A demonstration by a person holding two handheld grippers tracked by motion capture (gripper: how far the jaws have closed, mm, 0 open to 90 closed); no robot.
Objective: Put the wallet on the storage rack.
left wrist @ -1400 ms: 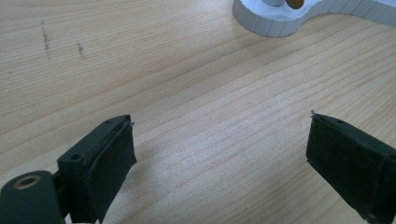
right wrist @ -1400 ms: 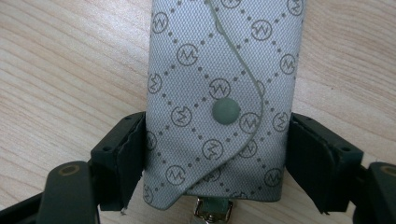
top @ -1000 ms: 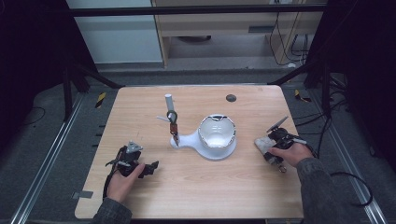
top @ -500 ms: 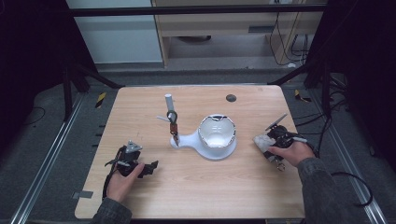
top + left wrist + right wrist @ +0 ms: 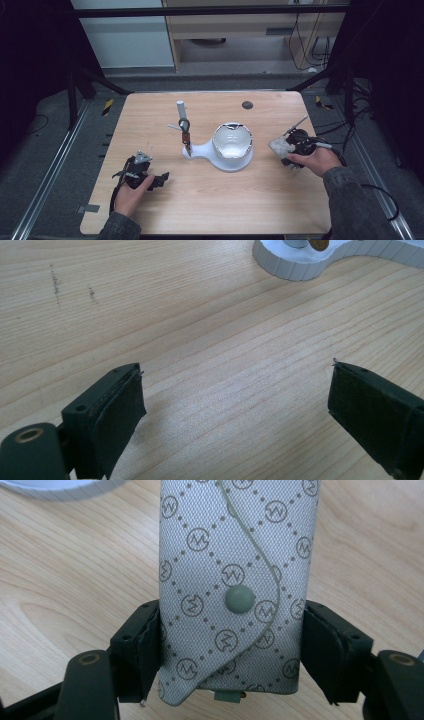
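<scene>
Grey pouch (image 5: 235,580): clamped in my right gripper (image 5: 230,650), jaws just closed on it, so pickup's done
Left gripper (image 5: 235,410): open, idle
Left to do: I'd guess carry it to the white stand (image 5: 227,150)

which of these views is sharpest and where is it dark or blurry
Right gripper view: sharpest, with the grey patterned pouch evenly lit and its weave crisp. Left gripper view: wood grain clear in the middle, a soft sheen on the table, the white stand at the top edge slightly soft. High view: table lit, surroundings nearly black, small things grainy.
</scene>
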